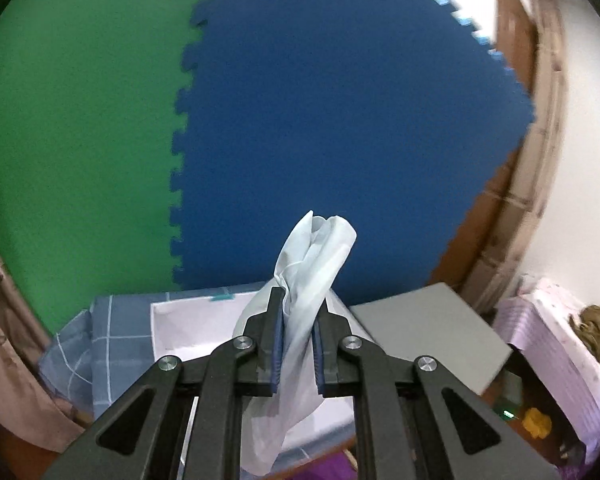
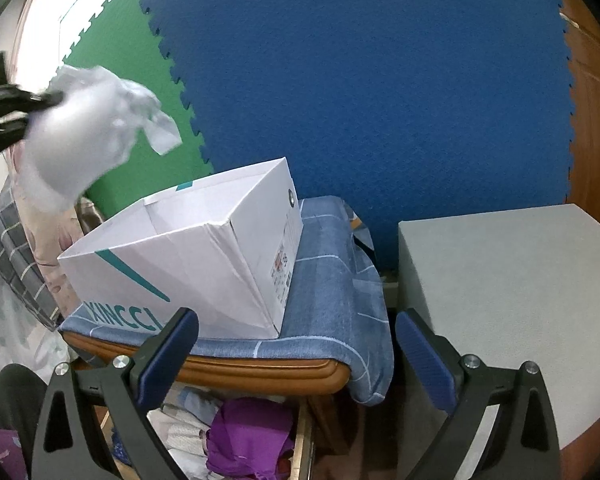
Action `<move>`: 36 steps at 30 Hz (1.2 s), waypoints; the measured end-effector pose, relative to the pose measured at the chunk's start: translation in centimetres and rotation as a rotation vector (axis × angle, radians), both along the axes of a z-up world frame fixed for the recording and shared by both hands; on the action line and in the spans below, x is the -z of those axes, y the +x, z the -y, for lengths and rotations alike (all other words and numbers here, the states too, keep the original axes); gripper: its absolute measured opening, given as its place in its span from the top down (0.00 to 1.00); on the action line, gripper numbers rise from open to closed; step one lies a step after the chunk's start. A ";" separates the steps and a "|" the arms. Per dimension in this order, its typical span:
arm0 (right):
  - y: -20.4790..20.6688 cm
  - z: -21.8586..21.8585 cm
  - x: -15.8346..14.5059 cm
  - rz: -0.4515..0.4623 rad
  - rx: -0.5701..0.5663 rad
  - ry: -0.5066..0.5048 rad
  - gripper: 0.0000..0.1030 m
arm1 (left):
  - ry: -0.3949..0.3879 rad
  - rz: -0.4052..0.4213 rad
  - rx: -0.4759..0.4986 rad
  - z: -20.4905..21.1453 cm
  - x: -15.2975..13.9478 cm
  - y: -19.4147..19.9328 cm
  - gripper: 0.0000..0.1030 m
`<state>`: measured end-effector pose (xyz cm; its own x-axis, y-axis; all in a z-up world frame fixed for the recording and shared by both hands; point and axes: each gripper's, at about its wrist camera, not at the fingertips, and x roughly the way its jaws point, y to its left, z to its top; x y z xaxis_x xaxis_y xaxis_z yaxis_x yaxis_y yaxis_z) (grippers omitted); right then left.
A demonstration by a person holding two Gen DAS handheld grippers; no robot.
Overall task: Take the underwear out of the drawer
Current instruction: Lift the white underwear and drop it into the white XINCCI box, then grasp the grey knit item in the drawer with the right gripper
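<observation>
- Left gripper clamped tight on the pale underwear, held up in the air.
- Same underwear seen at the far left of the right wrist view, hanging well above the white box, blurry there.
- Right gripper wide apart, nothing between its blue pads.
- Just below the right gripper, an open drawer with a purple cloth and other folded clothes inside.
- White box open on top, sitting on a blue checked cloth over a brown wooden surface.
- Grey block to the right of the box, apart from it.
- Blue mat and green mat standing up behind, at the far side.
</observation>
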<state>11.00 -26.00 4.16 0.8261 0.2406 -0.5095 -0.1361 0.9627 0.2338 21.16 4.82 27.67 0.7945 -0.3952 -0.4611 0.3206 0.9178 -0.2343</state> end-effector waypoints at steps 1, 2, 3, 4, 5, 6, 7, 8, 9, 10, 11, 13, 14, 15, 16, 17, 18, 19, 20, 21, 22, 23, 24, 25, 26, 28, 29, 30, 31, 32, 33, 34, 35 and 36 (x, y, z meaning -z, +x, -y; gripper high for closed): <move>0.0 0.0 0.0 0.000 0.000 0.003 0.02 | 0.009 -0.020 -0.015 -0.1 0.6 1.3 0.90; 0.0 0.1 0.0 0.000 0.000 0.005 0.02 | 0.018 -0.052 -0.036 -0.2 1.7 3.0 0.90; 0.0 0.1 0.0 0.000 -0.001 0.007 0.02 | 0.020 -0.079 -0.044 -0.2 2.5 4.1 0.90; 0.0 0.1 0.0 0.000 -0.001 0.007 0.02 | 0.024 -0.095 -0.050 -0.2 3.1 4.6 0.90; 0.0 0.1 0.0 0.000 -0.002 0.008 0.02 | 0.042 -0.125 -0.063 -0.1 4.4 5.8 0.90; 0.0 0.2 0.0 0.000 -0.003 0.010 0.02 | 0.051 -0.145 -0.072 -0.2 5.3 6.4 0.90; 0.0 0.3 0.0 0.000 -0.003 0.011 0.02 | 0.053 -0.167 -0.077 -0.1 6.4 6.8 0.90; 0.0 0.3 0.0 0.000 -0.003 0.013 0.02 | 0.055 -0.187 -0.080 -0.1 7.2 7.2 0.90; 0.0 0.4 0.0 0.000 -0.002 0.016 0.02 | 0.062 -0.204 -0.087 -0.1 7.8 7.5 0.89; 0.0 0.4 0.0 0.000 -0.002 0.017 0.02 | 0.068 -0.227 -0.095 -0.1 8.9 8.0 0.89; 0.1 0.4 0.0 -0.001 -0.002 0.019 0.02 | 0.070 -0.245 -0.094 0.0 9.7 8.3 0.89; 0.1 0.4 0.0 -0.001 -0.002 0.019 0.02 | 0.091 -0.273 -0.105 0.0 10.8 8.8 0.86; 0.0 0.3 0.0 -0.001 -0.003 0.017 0.02 | 0.096 -0.282 -0.108 0.1 11.2 8.9 0.83; 0.0 0.3 0.1 -0.001 -0.004 0.016 0.02 | 0.096 -0.289 -0.106 0.0 11.4 9.2 0.79; 0.1 0.2 0.1 -0.001 -0.006 0.014 0.02 | 0.101 -0.291 -0.107 0.0 11.8 9.2 0.73; 0.1 0.2 0.1 -0.002 -0.007 0.012 0.02 | 0.114 -0.288 -0.118 0.0 11.9 9.2 0.53; 0.1 0.1 0.1 -0.002 -0.008 0.010 0.02 | 0.134 -0.267 -0.144 0.0 11.7 8.8 0.31; 0.1 0.1 0.1 -0.003 -0.010 0.008 0.02 | 0.149 -0.230 -0.171 0.0 11.4 8.2 0.23; 0.0 0.1 0.1 -0.003 -0.011 0.008 0.02 | 0.165 -0.182 -0.198 0.0 10.9 7.4 0.13; 0.0 0.0 0.1 -0.005 -0.015 0.007 0.02 | 0.183 -0.137 -0.218 0.1 10.4 6.6 0.07; 0.0 0.0 0.1 -0.008 -0.019 0.007 0.02 | 0.197 -0.109 -0.230 0.2 10.0 6.0 0.05; 0.0 -0.1 0.1 -0.011 -0.024 0.005 0.02 | 0.220 -0.072 -0.244 0.4 9.4 5.2 0.02; -0.1 -0.2 0.2 -0.016 -0.034 0.004 0.02 | 0.240 -0.043 -0.255 0.5 9.0 4.3 0.01; -0.1 -0.4 0.2 -0.023 -0.047 0.002 0.02 | 0.257 -0.007 -0.265 0.6 8.5 2.9 0.01; -0.2 -0.6 0.3 -0.036 -0.070 0.001 0.02 | 0.260 0.012 -0.260 0.4 8.3 2.3 0.01; -0.2 -1.1 0.5 -0.059 -0.112 -0.008 0.02 | 0.281 0.060 -0.235 0.4 8.1 -0.1 0.01; -0.2 -1.5 0.6 -0.075 -0.136 -0.021 0.02 | 0.299 0.075 -0.233 0.2 8.3 -1.7 0.01; -0.2 -2.2 0.9 -0.106 -0.175 -0.035 0.02 | 0.303 0.075 -0.233 -0.1 8.4 -2.7 0.01; -0.1 -2.7 1.1 -0.134 -0.207 -0.037 0.02 | 0.300 0.070 -0.231 -0.4 8.6 -3.3 0.01; 0.0 -3.6 1.6 -0.191 -0.272 -0.026 0.02 | 0.276 0.053 -0.227 -1.3 9.3 -4.8 0.01; 0.0 -4.3 2.1 -0.236 -0.321 -0.012 0.02 | 0.260 0.041 -0.222 -1.8 9.6 -5.4 0.01; 0.0 -5.4 2.8 -0.299 -0.383 -0.001 0.02 | 0.233 0.016 -0.217 -3.0 10.5 -6.7 0.01; 0.0 -6.5 3.5 -0.355 -0.431 -0.011 0.02 | 0.223 0.000 -0.220 -3.7 11.2 -7.3 0.01; -0.1 -7.6 4.2 -0.408 -0.462 -0.038 0.02 | 0.214 -0.022 -0.230 -4.8 12.2 -8.3 0.01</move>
